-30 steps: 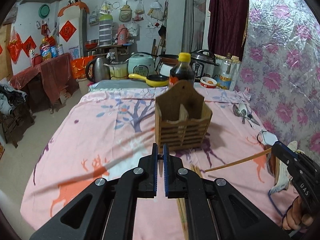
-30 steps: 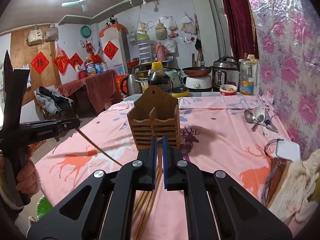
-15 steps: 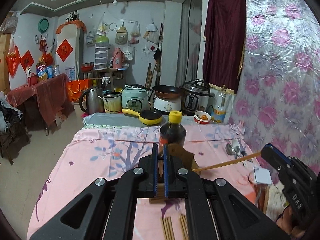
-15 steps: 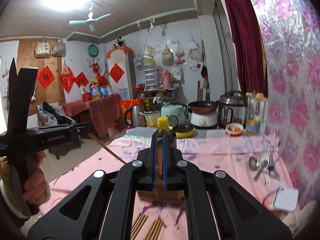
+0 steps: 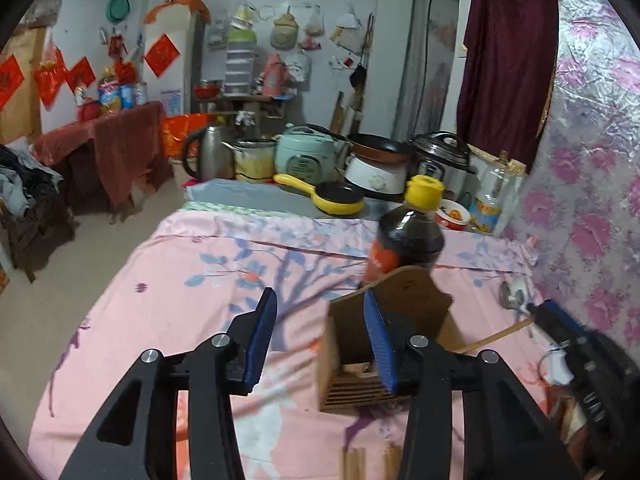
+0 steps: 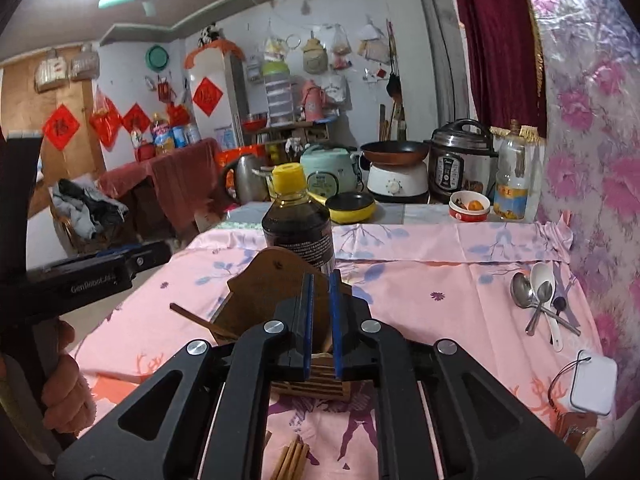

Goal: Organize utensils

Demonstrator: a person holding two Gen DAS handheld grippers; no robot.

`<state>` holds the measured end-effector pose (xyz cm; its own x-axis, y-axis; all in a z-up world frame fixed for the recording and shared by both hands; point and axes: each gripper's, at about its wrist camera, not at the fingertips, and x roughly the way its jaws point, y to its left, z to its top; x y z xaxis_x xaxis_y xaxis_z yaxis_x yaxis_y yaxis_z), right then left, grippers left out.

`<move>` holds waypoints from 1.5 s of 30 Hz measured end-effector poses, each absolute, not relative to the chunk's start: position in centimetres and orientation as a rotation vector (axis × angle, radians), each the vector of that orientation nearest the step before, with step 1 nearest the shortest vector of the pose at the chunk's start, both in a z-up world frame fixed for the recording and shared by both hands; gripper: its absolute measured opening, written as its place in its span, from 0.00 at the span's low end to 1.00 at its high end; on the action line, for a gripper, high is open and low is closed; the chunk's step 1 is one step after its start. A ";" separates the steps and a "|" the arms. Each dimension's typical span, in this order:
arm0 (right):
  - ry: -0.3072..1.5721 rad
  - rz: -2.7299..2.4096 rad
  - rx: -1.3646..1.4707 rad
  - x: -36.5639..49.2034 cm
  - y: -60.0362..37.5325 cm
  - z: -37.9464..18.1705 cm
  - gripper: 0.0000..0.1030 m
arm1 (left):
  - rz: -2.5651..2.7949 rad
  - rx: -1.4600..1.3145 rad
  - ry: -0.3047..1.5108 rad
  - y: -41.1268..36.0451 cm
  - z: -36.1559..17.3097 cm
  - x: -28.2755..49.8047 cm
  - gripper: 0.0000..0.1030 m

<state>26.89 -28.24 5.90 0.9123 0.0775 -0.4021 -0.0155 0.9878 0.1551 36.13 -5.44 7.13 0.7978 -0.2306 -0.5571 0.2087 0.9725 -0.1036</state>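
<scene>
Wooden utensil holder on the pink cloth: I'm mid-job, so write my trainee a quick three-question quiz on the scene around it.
1. True or false: the left gripper is shut on a chopstick.
2. What stands just behind the slatted wooden utensil holder? A) a dark sauce bottle with a yellow cap B) a steel kettle C) a white bowl
3. Short answer: where do the metal spoons lie?

Key
1. False: its fingers have just been opening, and nothing is between them.
2. A
3. On the pink patterned tablecloth, right of the holder near the flowered wall, not in the holder.
</scene>
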 end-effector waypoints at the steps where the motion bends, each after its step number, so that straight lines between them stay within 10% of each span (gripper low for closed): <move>1: 0.413 0.045 0.151 26.5 -28.3 5.9 0.11 | -0.229 -0.037 0.604 -4.9 7.0 35.8 0.43; 18: 0.360 0.035 0.281 14.6 -28.0 4.8 0.22 | -0.095 -0.096 0.670 2.8 0.6 25.0 0.69; 45: 0.661 -0.016 0.236 5.6 -25.3 -12.1 0.40 | -0.305 0.141 0.831 -1.9 -14.1 12.8 0.76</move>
